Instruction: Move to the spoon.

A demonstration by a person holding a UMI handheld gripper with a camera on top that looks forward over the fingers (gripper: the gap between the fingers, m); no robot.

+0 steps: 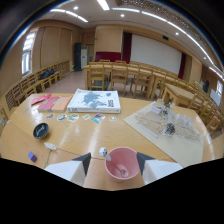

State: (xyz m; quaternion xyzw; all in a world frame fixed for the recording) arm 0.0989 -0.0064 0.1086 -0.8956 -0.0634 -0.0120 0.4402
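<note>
A pink bowl (125, 159) stands on the wooden table (120, 132), between my two fingers and close in front of the camera. A pale spoon (116, 169) lies inside the bowl, and its white handle end (103, 151) sticks out over the bowl's left rim. My gripper (114, 160) is open. The left fingertip (84, 161) and the right fingertip (142, 160) sit on either side of the bowl, with a gap at each side. Neither finger touches the spoon.
Beyond the bowl lie a flat white box (95, 101), red and orange books (50, 103), a row of small cards (75, 117), a black round dish (41, 131) and a purple block (32, 157). A cardboard sheet (150, 131) with clear plastic parts is at the right. Wooden chairs stand behind.
</note>
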